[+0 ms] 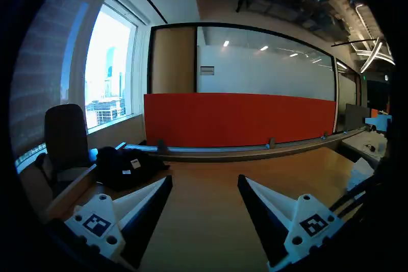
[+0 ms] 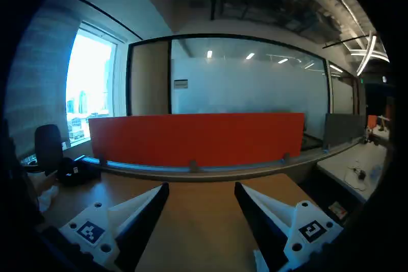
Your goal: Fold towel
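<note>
**Towel (image 1: 360, 169) at the worktop's edge, both claws open and empty**

In the left gripper view a pale, crumpled shape lies at the far right of the wooden worktop (image 1: 204, 231), well apart from the left claw (image 1: 204, 177). It looks like the towel, but so little of it shows that I cannot tell for sure. The right gripper view has a whitish bundle (image 2: 48, 199) low at its left edge, well apart from the right claw (image 2: 201, 184). Whether it is the same cloth I cannot tell.

The left claw stands wide open and grips nothing, with bare wood showing in the gap. The right claw is spread about as wide and is also empty, over a bare stretch of wood.

Along the far edge of the worktop an orange divider screen (image 1: 239, 119) runs from left to right, upright on a grey rail. Behind it stands a glass wall (image 1: 265, 70) that reflects the ceiling lights.

At the far left, a black heap (image 1: 125, 167) of fabric, or perhaps a bag, rests on the worktop near the corner. Just beside it is a dark chair (image 1: 65, 137), and a bright window (image 1: 109, 78) lies behind both.

In the right gripper view a white desk (image 2: 357, 162) stands to the right of the worktop. It carries a few small items too small to make out, and a grey screen (image 2: 341, 128) stands along its far side.
</note>
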A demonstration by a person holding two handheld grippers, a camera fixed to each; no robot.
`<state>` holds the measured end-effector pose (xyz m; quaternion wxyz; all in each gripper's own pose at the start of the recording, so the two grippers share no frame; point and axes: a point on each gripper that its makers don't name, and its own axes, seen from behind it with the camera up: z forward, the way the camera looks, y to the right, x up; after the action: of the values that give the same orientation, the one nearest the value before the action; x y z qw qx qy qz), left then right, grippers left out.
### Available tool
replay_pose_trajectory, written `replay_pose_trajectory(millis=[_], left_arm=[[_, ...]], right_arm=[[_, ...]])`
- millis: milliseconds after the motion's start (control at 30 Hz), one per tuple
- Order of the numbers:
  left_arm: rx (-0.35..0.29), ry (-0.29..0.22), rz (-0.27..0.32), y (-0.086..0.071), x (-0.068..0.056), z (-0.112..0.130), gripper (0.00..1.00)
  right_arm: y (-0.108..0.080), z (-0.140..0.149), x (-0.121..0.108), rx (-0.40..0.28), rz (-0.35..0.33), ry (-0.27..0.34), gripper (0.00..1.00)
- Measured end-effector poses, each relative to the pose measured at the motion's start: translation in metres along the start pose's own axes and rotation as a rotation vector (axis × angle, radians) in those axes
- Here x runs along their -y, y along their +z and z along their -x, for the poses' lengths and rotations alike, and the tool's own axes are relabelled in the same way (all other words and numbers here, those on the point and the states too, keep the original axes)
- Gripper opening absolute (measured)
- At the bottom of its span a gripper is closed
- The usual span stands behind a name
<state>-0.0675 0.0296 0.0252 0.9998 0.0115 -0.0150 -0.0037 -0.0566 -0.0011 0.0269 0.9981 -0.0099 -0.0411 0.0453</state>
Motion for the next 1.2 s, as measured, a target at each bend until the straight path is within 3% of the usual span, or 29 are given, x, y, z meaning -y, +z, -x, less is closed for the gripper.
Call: replay_pose_trajectory(millis=[467,800,1200], left_arm=[[-0.049,0.044,-0.003,0.008,-0.004,0.022,0.95],[-0.091,-0.003,-0.015,0.011,0.003,0.057,0.95],[-0.121,-0.016,-0.026,0.013,0.014,0.101,0.95]], right_arm=[[-0.007,-0.007,0.008,0.006,0.002,-0.010,0.99],[-0.002,0.006,0.017,-0.015,0.009,0.000,0.99],[0.003,0.035,0.016,-0.038,0.016,0.009,0.99]])
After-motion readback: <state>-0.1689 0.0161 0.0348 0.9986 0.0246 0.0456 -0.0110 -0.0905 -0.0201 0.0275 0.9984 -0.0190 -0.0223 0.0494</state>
